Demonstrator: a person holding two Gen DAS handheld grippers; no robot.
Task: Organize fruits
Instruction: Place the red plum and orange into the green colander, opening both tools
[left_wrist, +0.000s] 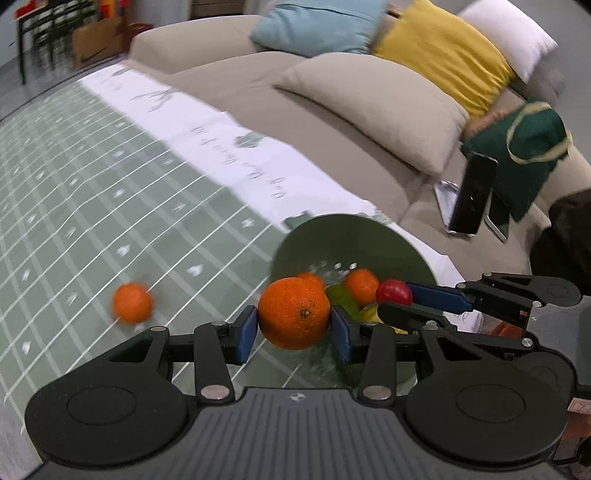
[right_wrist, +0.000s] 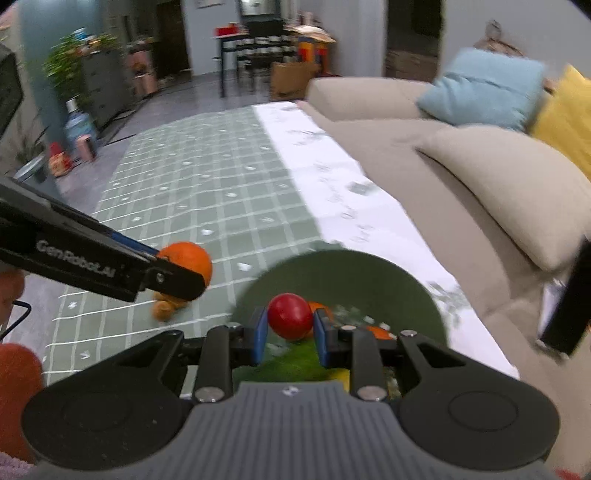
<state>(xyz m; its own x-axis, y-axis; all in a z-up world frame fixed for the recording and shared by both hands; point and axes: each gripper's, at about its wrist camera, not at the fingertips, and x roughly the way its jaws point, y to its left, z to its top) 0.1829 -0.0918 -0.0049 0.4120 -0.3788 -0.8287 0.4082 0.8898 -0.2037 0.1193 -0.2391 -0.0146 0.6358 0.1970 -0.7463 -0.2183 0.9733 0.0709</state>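
Right tool (right_wrist: 290, 332) gripping red fruit (right_wrist: 290, 315) above green bowl (right_wrist: 388, 280), left tool (right_wrist: 173, 275) clamping orange (right_wrist: 190, 260)

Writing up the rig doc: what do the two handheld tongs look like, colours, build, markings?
Both match. Left tongs and right tongs: black linkage arms with silver pivot pins, blue finger pads, a ribbed grey body with a small round logo, and round black discs on each side. Seen from the right wrist view, the left unit's arm carries white "GenRobot.AI" lettering. No cables clearly visible.
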